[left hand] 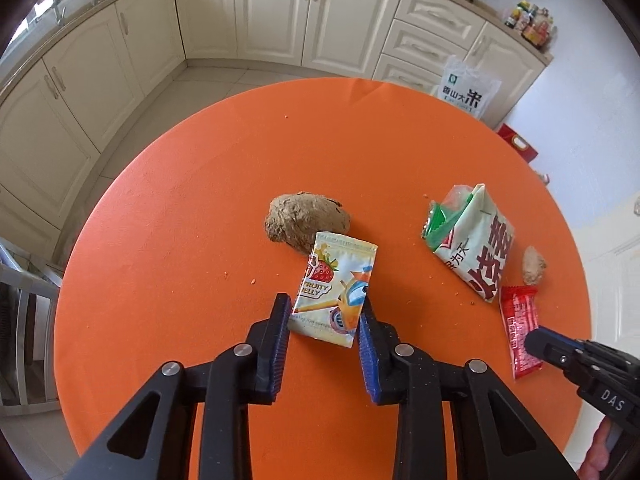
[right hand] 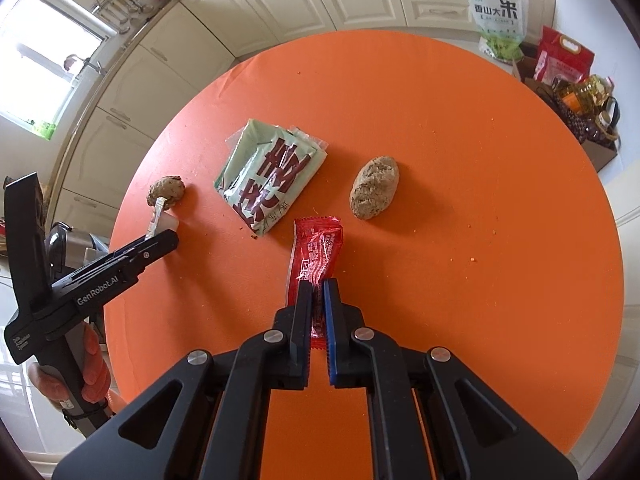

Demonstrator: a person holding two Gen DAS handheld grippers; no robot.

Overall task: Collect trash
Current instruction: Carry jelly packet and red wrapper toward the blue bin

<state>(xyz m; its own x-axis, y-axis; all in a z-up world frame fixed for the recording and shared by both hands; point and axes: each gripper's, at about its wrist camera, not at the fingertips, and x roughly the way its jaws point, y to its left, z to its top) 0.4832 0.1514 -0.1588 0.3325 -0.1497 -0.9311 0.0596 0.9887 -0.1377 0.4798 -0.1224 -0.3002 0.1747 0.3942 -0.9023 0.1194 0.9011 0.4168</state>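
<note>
So each gripper, the left (left hand: 324,320) and the right (right hand: 317,294), had pinched one piece of trash, a white fruit jelly packet (left hand: 334,288) and a red plastic wrapper (right hand: 316,256), while the big green-and-white snack bag (right hand: 268,172) and two brown crumbly lumps (right hand: 374,188) farther off on the round orange table (right hand: 480,240) were left.

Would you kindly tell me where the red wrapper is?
In the right wrist view, the red wrapper sits pinched in the right claw, just below the green packet on the orange table.
</note>
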